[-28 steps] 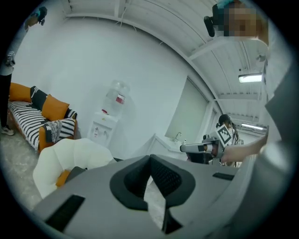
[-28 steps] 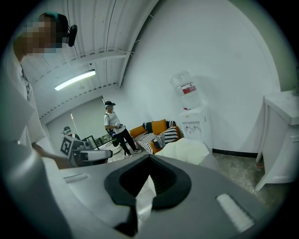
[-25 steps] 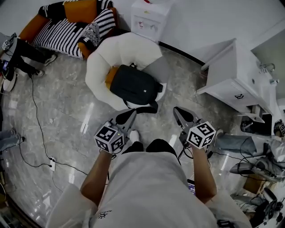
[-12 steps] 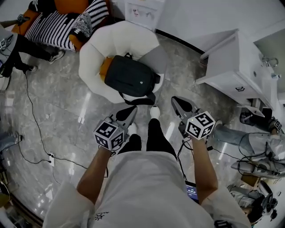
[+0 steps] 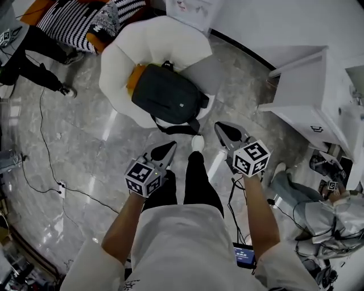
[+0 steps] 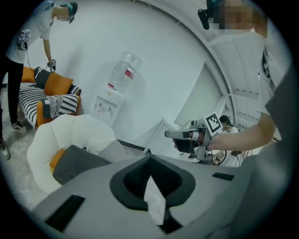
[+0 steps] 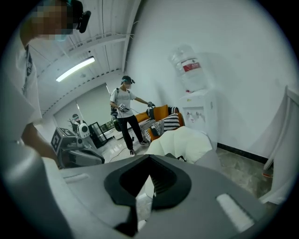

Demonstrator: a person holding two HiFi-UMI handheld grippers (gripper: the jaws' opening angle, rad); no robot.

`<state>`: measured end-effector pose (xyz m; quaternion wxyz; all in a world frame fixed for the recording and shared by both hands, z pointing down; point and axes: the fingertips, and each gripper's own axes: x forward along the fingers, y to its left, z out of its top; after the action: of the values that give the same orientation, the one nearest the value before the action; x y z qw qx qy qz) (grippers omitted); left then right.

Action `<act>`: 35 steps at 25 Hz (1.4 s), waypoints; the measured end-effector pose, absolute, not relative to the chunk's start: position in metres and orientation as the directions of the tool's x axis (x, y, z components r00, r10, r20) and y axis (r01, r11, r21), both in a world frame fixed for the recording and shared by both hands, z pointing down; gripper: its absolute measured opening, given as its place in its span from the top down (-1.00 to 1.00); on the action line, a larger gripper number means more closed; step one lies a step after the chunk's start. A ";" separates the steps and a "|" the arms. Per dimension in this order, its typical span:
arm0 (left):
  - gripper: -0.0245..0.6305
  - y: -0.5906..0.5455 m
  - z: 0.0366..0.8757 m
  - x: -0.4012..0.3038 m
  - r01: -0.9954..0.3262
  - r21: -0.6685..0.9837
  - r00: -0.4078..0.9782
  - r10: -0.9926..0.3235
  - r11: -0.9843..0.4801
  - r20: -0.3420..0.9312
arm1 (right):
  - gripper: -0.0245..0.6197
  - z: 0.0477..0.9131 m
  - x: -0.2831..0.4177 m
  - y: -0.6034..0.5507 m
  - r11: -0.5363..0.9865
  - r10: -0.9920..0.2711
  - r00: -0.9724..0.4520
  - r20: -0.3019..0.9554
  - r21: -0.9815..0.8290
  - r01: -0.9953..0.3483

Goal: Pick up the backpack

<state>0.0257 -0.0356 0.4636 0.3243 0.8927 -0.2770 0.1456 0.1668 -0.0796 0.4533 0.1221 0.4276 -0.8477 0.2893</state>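
A dark grey backpack (image 5: pixel 168 96) lies on the seat of a white armchair (image 5: pixel 151 42), its straps hanging over the front edge. My left gripper (image 5: pixel 169 148) and right gripper (image 5: pixel 222 129) hover side by side in front of the chair, short of the backpack. Both are shut with nothing in them. In the left gripper view the backpack (image 6: pixel 74 163) shows low at the left past my shut left gripper (image 6: pixel 150 161), and the right gripper (image 6: pixel 187 137) floats to the right. In the right gripper view the armchair (image 7: pixel 187 139) rises behind my shut right gripper (image 7: pixel 149 163).
A striped sofa (image 5: pixel 85 17) with orange cushions stands far left. A water dispenser (image 5: pixel 190 7) is against the wall behind the chair. A white cabinet (image 5: pixel 310 96) is at the right. A cable (image 5: pixel 41 131) trails over the marble floor. Another person (image 7: pixel 125 112) stands near the sofa.
The armchair and backpack have come closer in the head view. Both grippers have sunk a little and stay shut and empty. My right leg has stepped forward between them.
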 end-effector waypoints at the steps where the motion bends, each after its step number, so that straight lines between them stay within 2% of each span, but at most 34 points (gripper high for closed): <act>1: 0.93 -0.038 0.470 0.031 -0.597 0.502 0.799 -0.402 -0.626 0.448 | 0.92 0.463 0.169 -0.084 0.478 -0.637 -0.612 0.469 -0.382 -0.791; 24: 0.94 -0.087 0.666 0.092 -0.720 0.536 0.691 -0.392 -0.440 0.607 | 0.92 0.665 0.212 -0.162 0.548 -0.462 -0.633 0.621 -0.361 -0.754; 35: 0.93 -0.076 0.775 0.102 -0.750 0.526 0.657 -0.361 -0.401 0.662 | 0.91 0.771 0.225 -0.176 0.568 -0.438 -0.581 0.686 -0.290 -0.770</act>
<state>0.1023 -0.0762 0.7755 0.4249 0.8051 -0.3448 0.2290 0.2253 -0.1759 0.7710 0.2829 0.3600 -0.8390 0.2941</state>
